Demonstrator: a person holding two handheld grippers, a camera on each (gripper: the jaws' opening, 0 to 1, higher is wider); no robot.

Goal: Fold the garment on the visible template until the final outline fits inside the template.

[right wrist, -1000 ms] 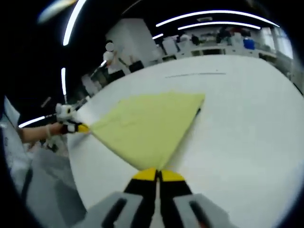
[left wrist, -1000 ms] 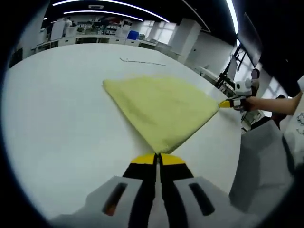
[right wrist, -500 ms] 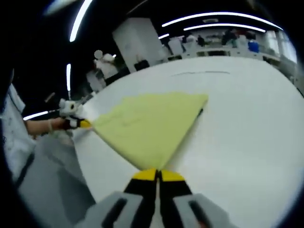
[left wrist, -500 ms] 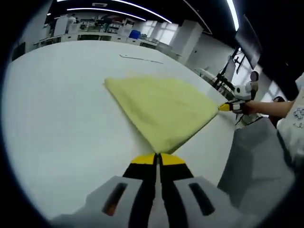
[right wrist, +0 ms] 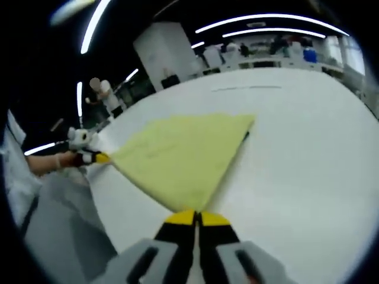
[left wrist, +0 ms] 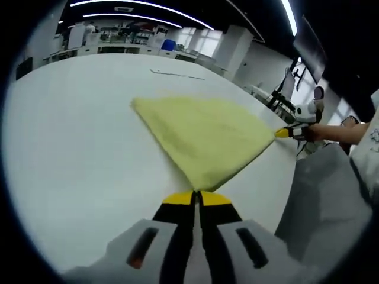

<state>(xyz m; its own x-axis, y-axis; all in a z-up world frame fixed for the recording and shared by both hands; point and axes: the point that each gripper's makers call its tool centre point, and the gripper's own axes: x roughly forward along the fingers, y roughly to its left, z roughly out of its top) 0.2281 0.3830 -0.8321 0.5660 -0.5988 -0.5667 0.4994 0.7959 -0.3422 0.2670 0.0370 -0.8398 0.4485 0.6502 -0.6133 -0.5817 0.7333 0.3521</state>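
A pale yellow garment [left wrist: 204,136] lies spread flat on the white table [left wrist: 71,130], folded into a roughly four-cornered shape. My left gripper [left wrist: 197,197] is shut on its near corner. In the left gripper view my right gripper [left wrist: 283,132] pinches the corner at the right, held by a hand. In the right gripper view the same garment [right wrist: 180,157] runs away from my right gripper [right wrist: 196,217], which is shut on its corner, and my left gripper [right wrist: 100,158] holds the corner at the left. A dark sliver [right wrist: 246,138] peeks from under the far edge.
A thin dark line [left wrist: 176,74] is marked on the table beyond the garment, also the thin line [right wrist: 246,89]. The table's edge [left wrist: 293,171] drops off near the person's grey trousers [left wrist: 323,201]. Benches and equipment stand at the back of the room.
Both grippers keep their hold on the two corners. The garment has barely shifted; only the views wobble slightly.
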